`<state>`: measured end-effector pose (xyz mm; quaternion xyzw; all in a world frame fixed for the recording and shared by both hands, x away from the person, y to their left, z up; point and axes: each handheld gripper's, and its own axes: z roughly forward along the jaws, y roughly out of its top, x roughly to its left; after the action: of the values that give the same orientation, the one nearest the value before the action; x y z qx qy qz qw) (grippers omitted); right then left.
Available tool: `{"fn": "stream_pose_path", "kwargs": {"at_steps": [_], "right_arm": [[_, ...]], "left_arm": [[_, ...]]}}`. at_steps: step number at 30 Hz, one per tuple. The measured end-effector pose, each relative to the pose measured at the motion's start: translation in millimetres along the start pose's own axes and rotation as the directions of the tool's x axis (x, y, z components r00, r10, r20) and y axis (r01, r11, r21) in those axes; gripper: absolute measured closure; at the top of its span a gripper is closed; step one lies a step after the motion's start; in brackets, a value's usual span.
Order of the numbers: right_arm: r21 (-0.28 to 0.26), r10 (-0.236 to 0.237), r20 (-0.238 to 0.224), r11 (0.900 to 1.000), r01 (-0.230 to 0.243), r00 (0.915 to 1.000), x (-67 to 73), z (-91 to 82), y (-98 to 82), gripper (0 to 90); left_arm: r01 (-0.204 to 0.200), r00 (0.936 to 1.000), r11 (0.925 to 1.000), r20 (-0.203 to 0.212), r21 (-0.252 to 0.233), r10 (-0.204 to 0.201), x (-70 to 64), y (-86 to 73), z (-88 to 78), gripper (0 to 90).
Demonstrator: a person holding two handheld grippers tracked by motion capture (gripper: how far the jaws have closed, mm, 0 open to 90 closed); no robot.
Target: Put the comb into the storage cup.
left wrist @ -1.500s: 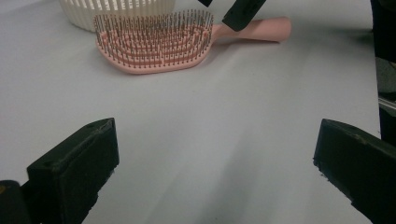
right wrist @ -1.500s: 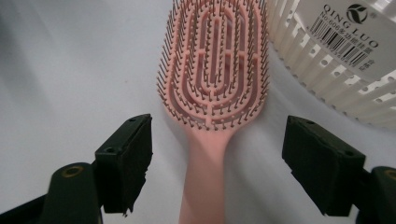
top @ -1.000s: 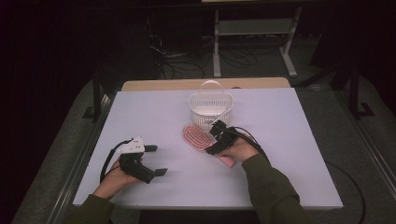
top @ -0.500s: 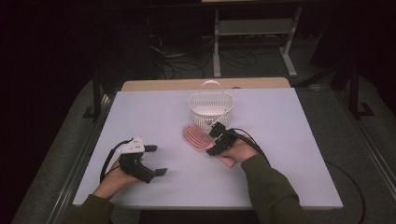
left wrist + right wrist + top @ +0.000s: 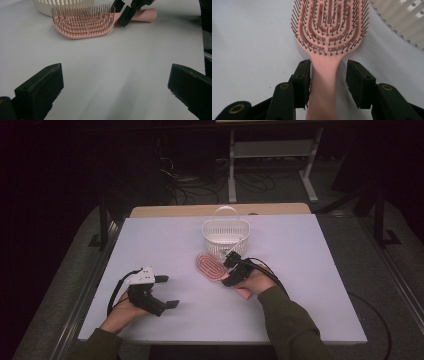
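Pointing bristle-head toward basket (image 5: 225, 238): hairbrush (image 5: 210, 267)

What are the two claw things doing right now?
Left gripper: open, holding nothing.
Right gripper: jaws have just been closing around the pink hairbrush handle; one side still shows a gap, so not yet clamped.
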<state>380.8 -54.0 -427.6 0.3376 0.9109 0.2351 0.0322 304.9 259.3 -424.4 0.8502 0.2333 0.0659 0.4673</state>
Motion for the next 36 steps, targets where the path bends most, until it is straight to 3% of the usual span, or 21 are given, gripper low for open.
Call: {"fn": "stream_pose_path", "kwargs": {"at_steps": [19,32,36], "right_arm": [[0.020,-0.047,0.040,0.999,0.046,0.9981,8.2,1.5,2.3,63.7],[0.043,-0.023,0.079,0.999,0.020,0.9966,12.8,1.8,4.6,67.5],[0.048,-0.038,0.093,0.998,0.034,0.9949,15.0,1.8,4.8,68.4]], "left_arm": [[0.001,1.0000,1.0000,-0.003,0.000,-0.001,-0.1,0.0,0.0,0.0],[0.000,1.0000,1.0000,-0.006,0.001,0.000,-0.4,0.1,-0.1,0.0],[-0.001,1.0000,1.0000,-0.006,0.001,0.001,-0.2,0.1,-0.3,0.0]]}}
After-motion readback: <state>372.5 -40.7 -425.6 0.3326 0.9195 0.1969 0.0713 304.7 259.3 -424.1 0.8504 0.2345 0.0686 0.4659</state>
